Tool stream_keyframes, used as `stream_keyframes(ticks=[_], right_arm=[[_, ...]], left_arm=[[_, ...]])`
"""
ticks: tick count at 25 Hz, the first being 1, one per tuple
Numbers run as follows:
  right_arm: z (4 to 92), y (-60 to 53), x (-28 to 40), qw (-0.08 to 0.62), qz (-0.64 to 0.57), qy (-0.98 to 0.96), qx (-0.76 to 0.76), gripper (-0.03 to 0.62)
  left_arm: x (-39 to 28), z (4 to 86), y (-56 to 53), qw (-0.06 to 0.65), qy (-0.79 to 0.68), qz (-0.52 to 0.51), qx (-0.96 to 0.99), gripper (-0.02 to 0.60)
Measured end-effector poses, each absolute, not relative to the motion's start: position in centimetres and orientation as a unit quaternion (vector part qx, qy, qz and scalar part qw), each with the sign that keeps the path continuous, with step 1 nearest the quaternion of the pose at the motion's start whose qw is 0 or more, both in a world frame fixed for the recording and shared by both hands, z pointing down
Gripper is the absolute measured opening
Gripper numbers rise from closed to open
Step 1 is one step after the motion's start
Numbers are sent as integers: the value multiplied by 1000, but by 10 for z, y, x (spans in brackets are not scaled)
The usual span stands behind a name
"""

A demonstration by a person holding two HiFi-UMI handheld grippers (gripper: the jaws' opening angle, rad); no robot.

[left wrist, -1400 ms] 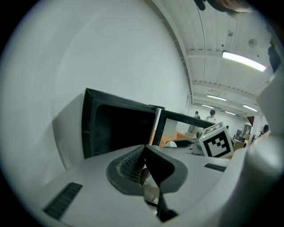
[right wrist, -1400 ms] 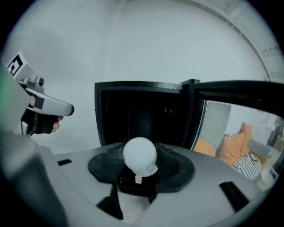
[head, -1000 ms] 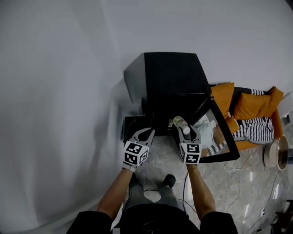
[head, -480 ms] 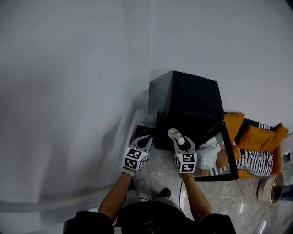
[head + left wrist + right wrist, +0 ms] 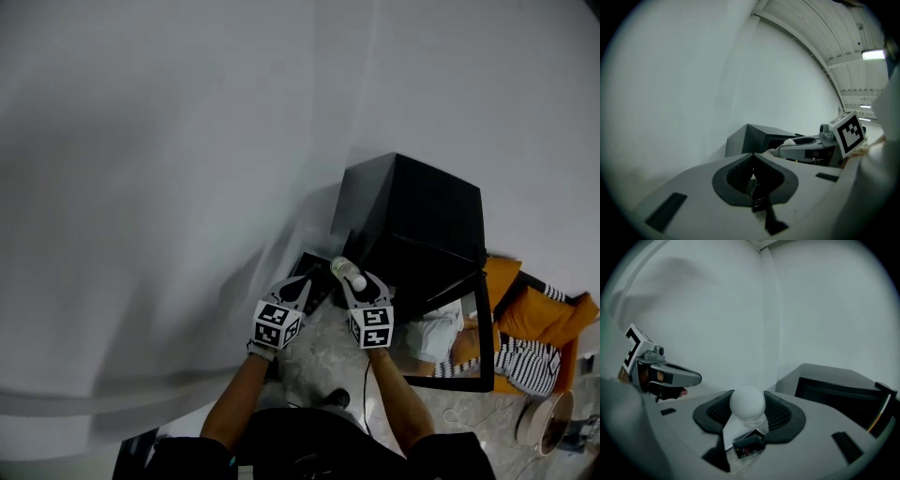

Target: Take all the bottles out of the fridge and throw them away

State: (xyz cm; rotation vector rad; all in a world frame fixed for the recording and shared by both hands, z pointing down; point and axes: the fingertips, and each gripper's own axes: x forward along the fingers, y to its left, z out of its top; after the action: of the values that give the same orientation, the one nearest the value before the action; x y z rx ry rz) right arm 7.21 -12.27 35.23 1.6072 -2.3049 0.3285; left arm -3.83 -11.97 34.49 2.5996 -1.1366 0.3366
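My right gripper (image 5: 352, 277) is shut on a small clear bottle (image 5: 747, 403) with a white cap; the cap stands up between the dark pads. In the head view the bottle (image 5: 346, 271) juts out past the fingertips, in front of the left corner of the black fridge (image 5: 419, 217). The fridge door (image 5: 471, 330) hangs open to the right. My left gripper (image 5: 301, 282) is beside the right one, shut, with nothing in it; its tips meet in the left gripper view (image 5: 752, 156).
A low dark box (image 5: 311, 266) stands on the floor left of the fridge, under the grippers. An orange sofa (image 5: 531, 315) with striped cushions is at the right, and a round stool (image 5: 547, 423) near it. White walls rise behind.
Both grippers have swung left, away from the fridge opening, the right one carrying the bottle. The fridge now lies further right and the dark box sits just beyond the fingertips.
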Motion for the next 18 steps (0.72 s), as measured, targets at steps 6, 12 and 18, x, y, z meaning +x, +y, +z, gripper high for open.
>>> stream_keyframes(ticks=[6, 12, 18], right_arm=[[377, -125, 50, 169, 134, -818, 533, 202], [413, -134, 40, 158, 156, -817, 532, 202], [479, -128, 30, 176, 185, -813, 523, 202]], left_arm=[[-59, 356, -125, 145, -404, 127, 894, 5], [-72, 390, -137, 149, -399, 151, 892, 5], [-81, 443, -138, 170, -390, 169, 889, 5]])
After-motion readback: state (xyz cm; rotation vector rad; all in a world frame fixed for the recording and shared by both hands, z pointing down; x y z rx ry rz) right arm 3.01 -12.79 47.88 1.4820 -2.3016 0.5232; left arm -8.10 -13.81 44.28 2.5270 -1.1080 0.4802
